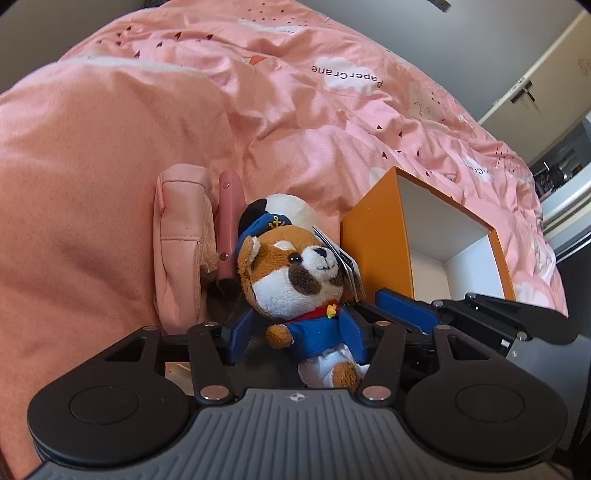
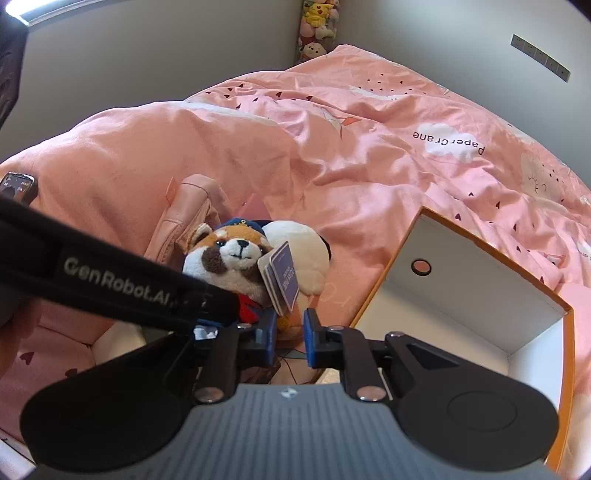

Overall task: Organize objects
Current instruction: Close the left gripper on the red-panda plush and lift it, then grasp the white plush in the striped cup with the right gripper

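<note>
Brown-and-white plush animal in blue sailor suit, clamped at the torso by the left gripper, beside an open, empty orange cardboard box with white interior on pink bedding; right gripper slightly parted, holding nothing.

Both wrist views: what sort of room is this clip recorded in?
Most likely a bedroom, perhaps a child's. A rumpled pink duvet with cloud prints covers a bed, plush toys are stacked in the wall corner, and a door with a lever handle stands at the side.
</note>
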